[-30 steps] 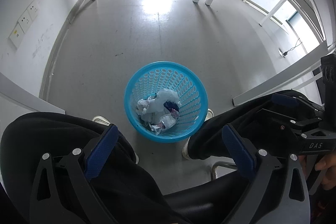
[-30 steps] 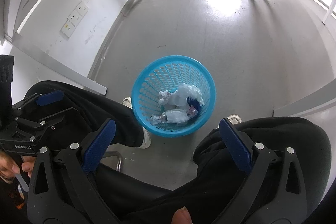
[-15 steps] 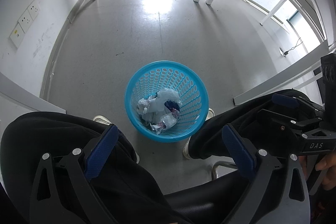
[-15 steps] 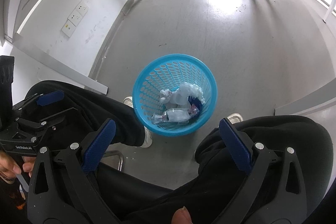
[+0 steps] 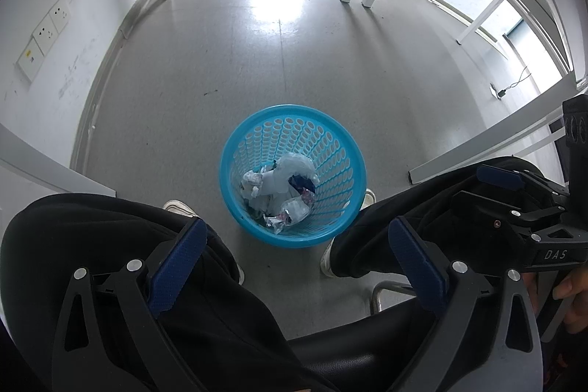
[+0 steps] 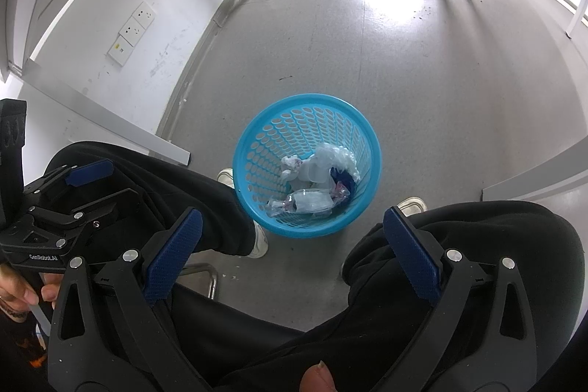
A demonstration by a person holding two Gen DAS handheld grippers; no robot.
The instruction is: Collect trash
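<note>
Currently my left claw (image 5: 294, 256) and right claw (image 6: 290, 245) are both spread wide with nothing between their ribbed blue pads (image 5: 176, 267), held over my black-trousered knees (image 6: 459, 245). Between my feet, the round blue perforated plastic basket (image 6: 257, 149) stands on speckled grey floor (image 5: 257, 61). Inside lie crumpled clear wrappers (image 6: 312, 201) and what looks like white tissue (image 5: 275, 179).

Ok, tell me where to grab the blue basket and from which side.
Grip the blue basket by its rim, coming straight down. It stands upright with the open top facing up, and the rim is a thin lip one finger can go inside of. The near edge, between the shoes, looks closest.
</note>
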